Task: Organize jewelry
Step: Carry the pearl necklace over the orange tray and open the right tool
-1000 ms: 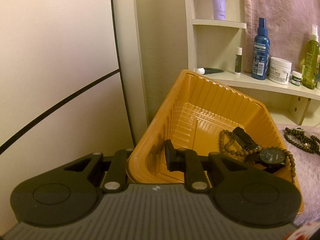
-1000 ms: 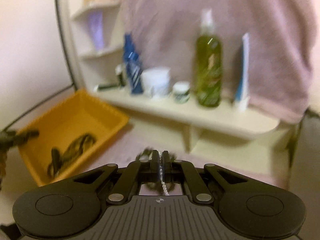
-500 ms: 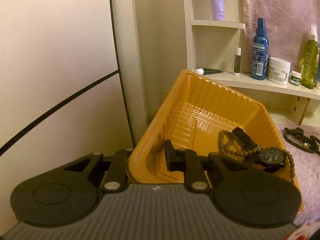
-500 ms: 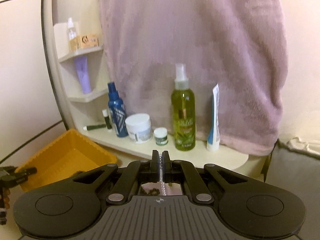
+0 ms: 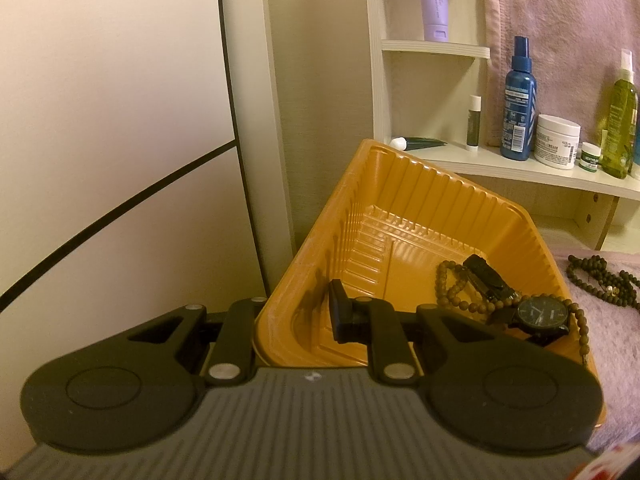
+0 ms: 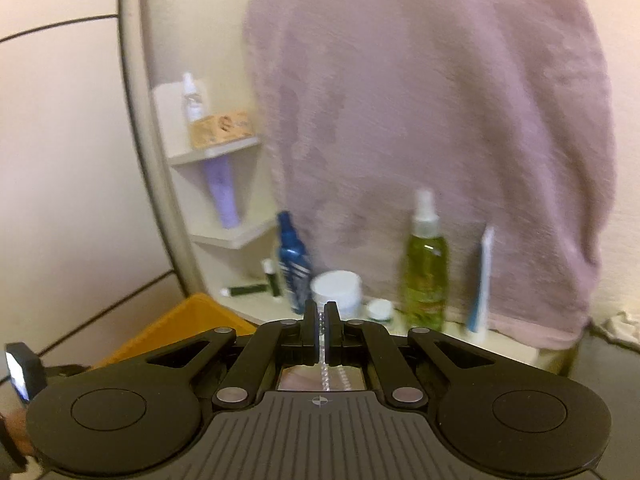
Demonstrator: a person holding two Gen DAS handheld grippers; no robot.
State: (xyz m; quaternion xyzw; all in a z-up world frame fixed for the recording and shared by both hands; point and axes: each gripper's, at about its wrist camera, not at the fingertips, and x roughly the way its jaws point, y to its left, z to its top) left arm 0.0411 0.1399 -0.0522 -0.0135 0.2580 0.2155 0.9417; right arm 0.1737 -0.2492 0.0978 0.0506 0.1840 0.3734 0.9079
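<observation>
An orange ribbed tray (image 5: 404,200) holds a black watch (image 5: 540,314) and a brown bead bracelet (image 5: 456,300). My left gripper (image 5: 296,316) grips the tray's near rim, one finger inside, one outside. A dark bead necklace (image 5: 600,280) lies on the purple towel right of the tray. My right gripper (image 6: 321,326) is shut on a thin silver bead chain (image 6: 322,364) that hangs down between its fingers. It is raised high, facing the shelf. The tray's corner (image 6: 188,320) shows at lower left in the right wrist view.
A white shelf unit (image 5: 520,164) behind the tray carries a blue spray bottle (image 5: 518,120), a white cream jar (image 5: 558,142), a green bottle (image 5: 622,124) and small tubes. A purple towel (image 6: 440,120) hangs above the shelf. A wall stands on the left.
My right gripper has lifted and tilted upward with the silver chain; the view rose from the towel surface to the hanging towel. The left gripper and tray have stayed still.
</observation>
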